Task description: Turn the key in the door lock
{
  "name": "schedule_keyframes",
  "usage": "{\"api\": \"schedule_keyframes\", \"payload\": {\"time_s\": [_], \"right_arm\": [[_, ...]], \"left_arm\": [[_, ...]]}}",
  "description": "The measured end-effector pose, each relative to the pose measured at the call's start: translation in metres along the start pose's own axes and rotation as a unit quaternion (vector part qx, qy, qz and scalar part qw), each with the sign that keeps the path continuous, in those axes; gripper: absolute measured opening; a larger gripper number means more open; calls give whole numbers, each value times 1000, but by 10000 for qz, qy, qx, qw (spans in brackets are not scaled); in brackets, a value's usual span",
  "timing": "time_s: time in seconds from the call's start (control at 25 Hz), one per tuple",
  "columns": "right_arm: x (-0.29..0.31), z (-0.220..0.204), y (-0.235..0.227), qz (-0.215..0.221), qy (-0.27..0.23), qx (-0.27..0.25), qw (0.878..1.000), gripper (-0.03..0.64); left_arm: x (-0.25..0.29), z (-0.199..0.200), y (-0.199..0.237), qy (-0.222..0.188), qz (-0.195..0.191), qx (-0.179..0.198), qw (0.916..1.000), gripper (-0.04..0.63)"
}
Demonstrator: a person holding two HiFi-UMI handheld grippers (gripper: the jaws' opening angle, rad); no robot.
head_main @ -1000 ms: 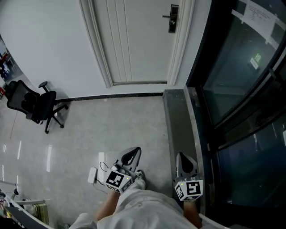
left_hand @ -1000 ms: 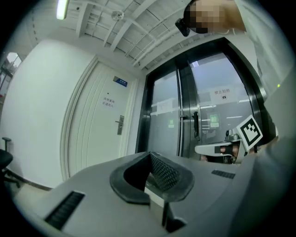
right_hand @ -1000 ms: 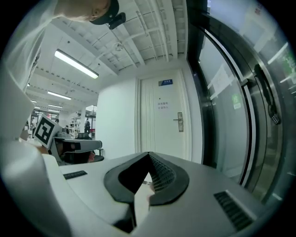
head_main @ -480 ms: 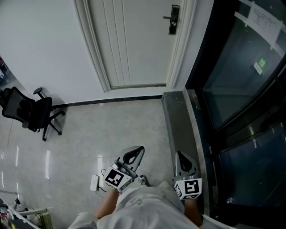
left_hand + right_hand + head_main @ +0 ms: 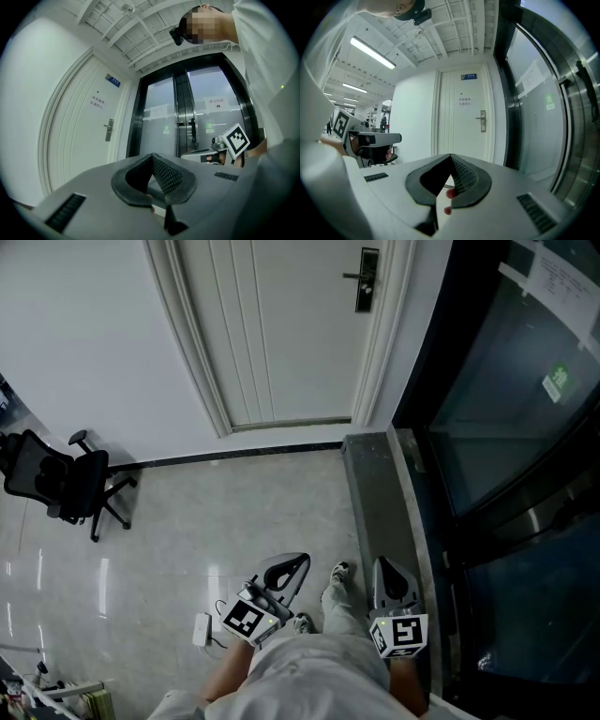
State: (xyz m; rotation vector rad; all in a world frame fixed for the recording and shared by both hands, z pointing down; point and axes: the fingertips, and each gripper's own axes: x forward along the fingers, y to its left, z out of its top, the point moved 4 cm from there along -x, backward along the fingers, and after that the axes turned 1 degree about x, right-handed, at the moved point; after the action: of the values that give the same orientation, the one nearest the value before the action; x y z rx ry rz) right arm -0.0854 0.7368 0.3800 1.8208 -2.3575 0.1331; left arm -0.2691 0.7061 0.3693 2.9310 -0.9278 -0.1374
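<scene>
The white door (image 5: 281,334) stands closed far ahead, with its dark lock plate and lever (image 5: 366,279) near the right edge. The lock also shows small in the left gripper view (image 5: 108,130) and the right gripper view (image 5: 483,121). No key is visible at this distance. My left gripper (image 5: 298,562) and right gripper (image 5: 382,564) are held side by side at waist height, pointing toward the door and well short of it. Both have their jaws shut tip to tip with nothing in them, seen along the left gripper (image 5: 152,155) and the right gripper (image 5: 450,156).
A black office chair (image 5: 56,486) stands at the left by the white wall. Dark glass doors (image 5: 506,427) with a grey floor strip (image 5: 375,493) run along the right. A white power strip (image 5: 202,629) lies on the floor by my feet; one shoe (image 5: 337,573) is stepping forward.
The person has walked toward the door: a shoe has come forward between the grippers and both grippers have travelled along with the body. Both stay shut.
</scene>
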Motion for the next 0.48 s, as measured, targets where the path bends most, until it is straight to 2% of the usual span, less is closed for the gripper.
{"api": "schedule_keyframes", "payload": {"time_s": [0.08, 0.24, 0.48], "right_arm": [[13, 1, -8, 23, -5, 70, 10000, 2], [46, 4, -26, 124, 9, 193, 9997, 2], [108, 6, -65, 252, 77, 230, 9994, 2]], "left_arm": [[10, 3, 5, -82, 8, 141, 9999, 6], [37, -1, 23, 133, 114, 185, 9997, 5], [85, -6, 78, 210, 702, -326, 9968, 5]]}}
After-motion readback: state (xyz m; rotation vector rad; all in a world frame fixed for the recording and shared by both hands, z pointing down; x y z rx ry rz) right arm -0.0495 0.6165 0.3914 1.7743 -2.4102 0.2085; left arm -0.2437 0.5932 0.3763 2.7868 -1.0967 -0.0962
